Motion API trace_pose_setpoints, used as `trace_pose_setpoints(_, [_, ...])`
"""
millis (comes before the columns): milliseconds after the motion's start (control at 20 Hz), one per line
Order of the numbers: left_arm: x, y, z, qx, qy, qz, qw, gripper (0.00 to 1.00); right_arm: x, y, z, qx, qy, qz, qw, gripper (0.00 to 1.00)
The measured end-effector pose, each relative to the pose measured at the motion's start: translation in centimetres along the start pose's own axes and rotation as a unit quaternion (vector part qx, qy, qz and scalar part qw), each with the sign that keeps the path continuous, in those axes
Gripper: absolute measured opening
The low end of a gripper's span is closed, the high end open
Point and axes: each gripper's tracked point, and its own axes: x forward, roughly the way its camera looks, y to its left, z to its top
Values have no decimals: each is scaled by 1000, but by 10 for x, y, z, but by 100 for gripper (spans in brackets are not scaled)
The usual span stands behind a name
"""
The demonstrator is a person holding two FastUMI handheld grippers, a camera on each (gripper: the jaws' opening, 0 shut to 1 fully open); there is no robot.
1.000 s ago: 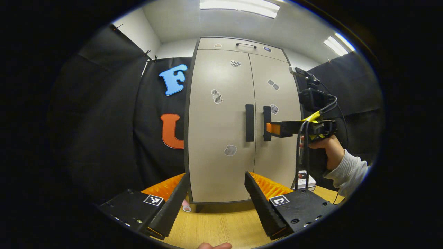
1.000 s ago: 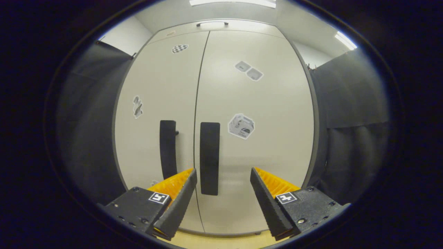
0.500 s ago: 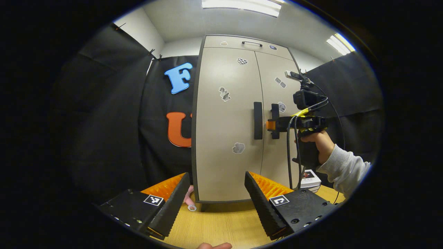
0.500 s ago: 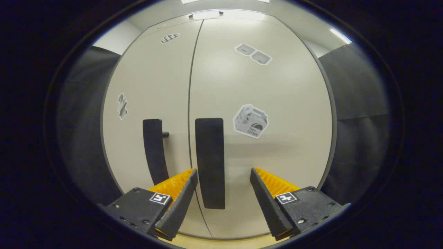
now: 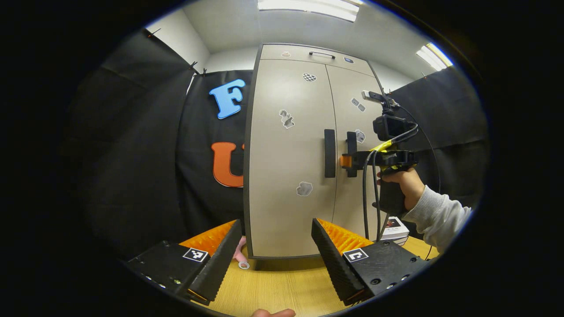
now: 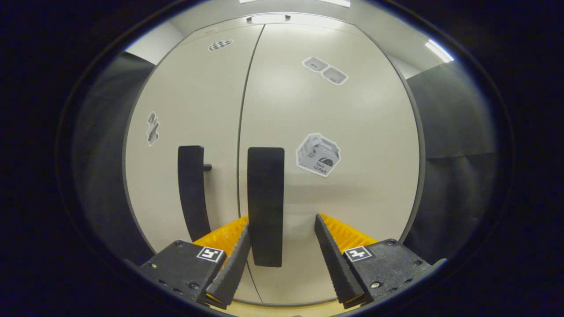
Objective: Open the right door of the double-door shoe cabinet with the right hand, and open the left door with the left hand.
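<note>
Presently: right tool (image 6: 282, 259) open, straddling black bar handle (image 6: 265, 207), seemingly untouched; close squarely, pull outward. Left tool (image 5: 275, 255) open, empty.

1. A wooden table (image 5: 282, 286) spreads across the lower part of the left gripper view.
2. A small stack of boxes (image 5: 393, 230) sits at the table's far right.
3. A small pale ring (image 5: 243, 265) lies on the table towards its left side.
4. Ceiling light panels (image 5: 308, 5) glow high above the table.
5. Black cloth wall (image 5: 132, 145) hangs behind the table.
</note>
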Motion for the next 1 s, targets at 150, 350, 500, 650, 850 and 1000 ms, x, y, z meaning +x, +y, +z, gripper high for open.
trace_pose_setpoints(150, [0, -4, 1, -8, -1, -6, 1000, 95, 0, 15, -4, 5, 12, 24, 1000, 70])
trace_pose_setpoints(350, [-4, 0, 6, -13, -10, -6, 1000, 95, 0, 16, -5, -3, 8, 23, 1000, 29])
trace_pose_setpoints(500, [-6, 2, 6, -16, -13, -4, 1000, 95, -1, 17, -6, 6, 15, 34, 999, 22])
trace_pose_setpoints(650, [-6, 3, 5, -12, -11, -3, 1000, 95, -6, 16, -5, -1, 20, 39, 999, 23])
trace_pose_setpoints(850, [-9, 6, 7, -10, -13, 3, 1000, 95, -23, 15, -3, -6, 28, 68, 997, 22])
trace_pose_setpoints(1000, [-15, 5, 12, -6, -19, 8, 1000, 95, -40, 13, -2, -6, 31, 87, 996, 21])
